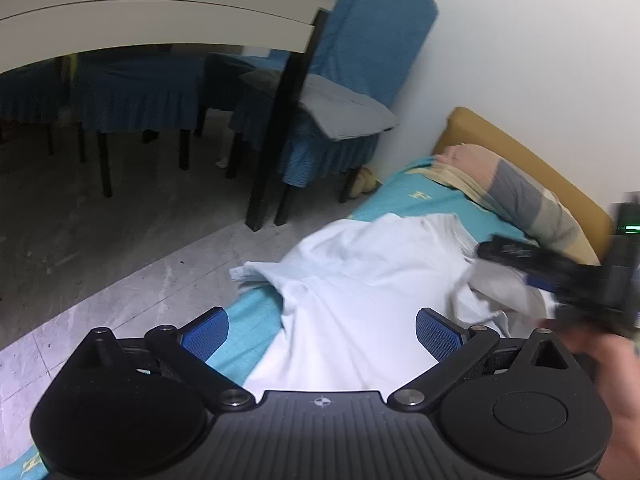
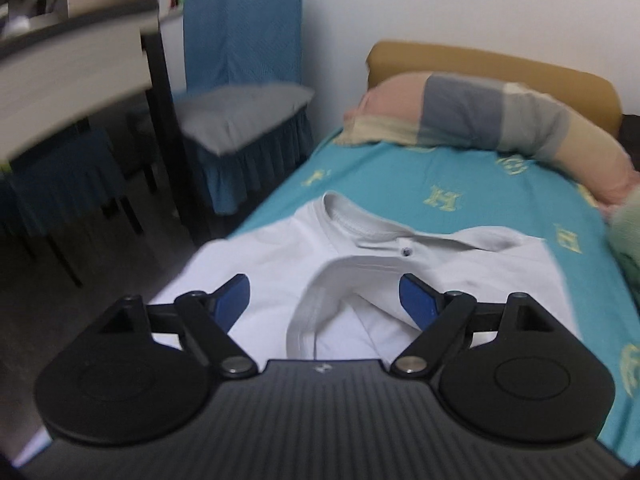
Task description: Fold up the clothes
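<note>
Both tongs — left tongs (image 1: 322, 330), right tongs (image 2: 325, 301) — are hovering wide apart over the white T-shirt (image 2: 280, 268) lying on the teal bed (image 2: 460, 208).

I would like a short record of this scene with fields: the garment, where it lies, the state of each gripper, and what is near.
garment: white T-shirt, grey collar, partly folded
surface: bed with teal sheet
left gripper: open, above the shirt, holding nothing
right gripper: open, above the collar area, holding nothing
head of bed: striped pillow against tan headboard
beside bed: blue-covered chair with grey cushion
</note>
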